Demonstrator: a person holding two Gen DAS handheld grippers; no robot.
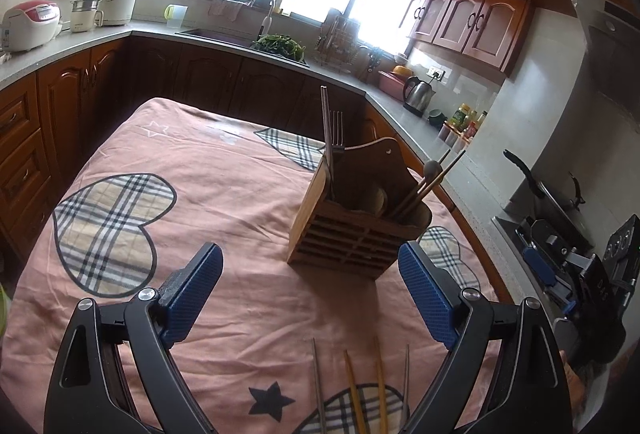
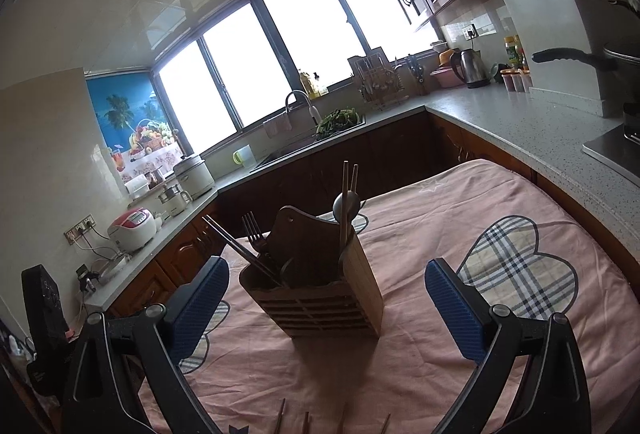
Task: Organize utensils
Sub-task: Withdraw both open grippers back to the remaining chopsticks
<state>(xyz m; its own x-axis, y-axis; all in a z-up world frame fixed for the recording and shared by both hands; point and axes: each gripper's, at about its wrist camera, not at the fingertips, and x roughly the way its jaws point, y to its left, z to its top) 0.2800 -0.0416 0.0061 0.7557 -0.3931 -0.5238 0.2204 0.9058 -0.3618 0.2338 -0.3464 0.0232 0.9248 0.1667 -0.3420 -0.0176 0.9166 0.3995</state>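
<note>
A wooden utensil holder [image 1: 356, 226] [image 2: 320, 298] stands on the pink tablecloth [image 1: 224, 194]. One compartment holds a fork [image 1: 338, 130] [image 2: 252, 230] and dark chopsticks [image 1: 326, 122]; another holds a spoon [image 2: 346, 206] and wooden chopsticks [image 1: 436, 178] [image 2: 349, 190]. Several loose chopsticks [image 1: 356, 390] [image 2: 280, 414] lie on the cloth near the front edge, below my fingers. My left gripper [image 1: 310, 254] is open and empty, short of the holder. My right gripper [image 2: 328, 268] is also open and empty, with the holder just ahead of it; its body shows at the right edge [image 1: 560, 274] of the left wrist view.
Grey countertops [image 2: 520, 122] over wooden cabinets wrap round the table on three sides. They carry a kettle [image 1: 418, 94], a rice cooker [image 1: 30, 24], a sink with greens [image 1: 280, 46] and a pan [image 1: 552, 190] on the stove. Bare cloth lies left of the holder.
</note>
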